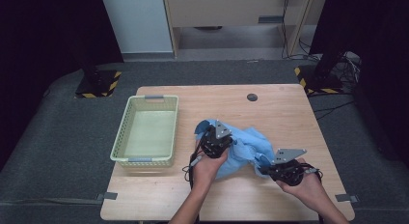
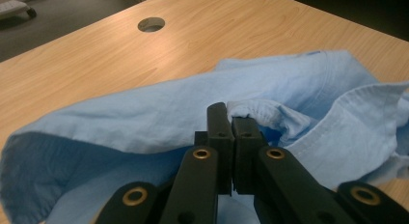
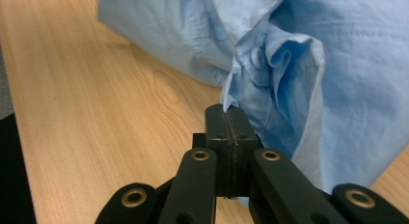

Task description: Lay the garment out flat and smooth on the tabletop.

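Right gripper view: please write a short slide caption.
Right tool, shut, pinches an edge of the blue shirt above the wooden table.

I find no words, labels, brands or numbers that I can read anywhere here. The only sign-like marks are the yellow and black warning stripes (image 1: 114,84) on the base of the stand on the floor to the left beyond the tabletop (image 1: 270,108), and the same stripes (image 1: 301,81) on the base to the right. The blue shirt (image 2: 270,84) in my grippers carries no print or tag that I can make out; if there is a collar label, it is probably folded out of sight. The pale green basket (image 1: 126,119) shows no lettering from the high view.
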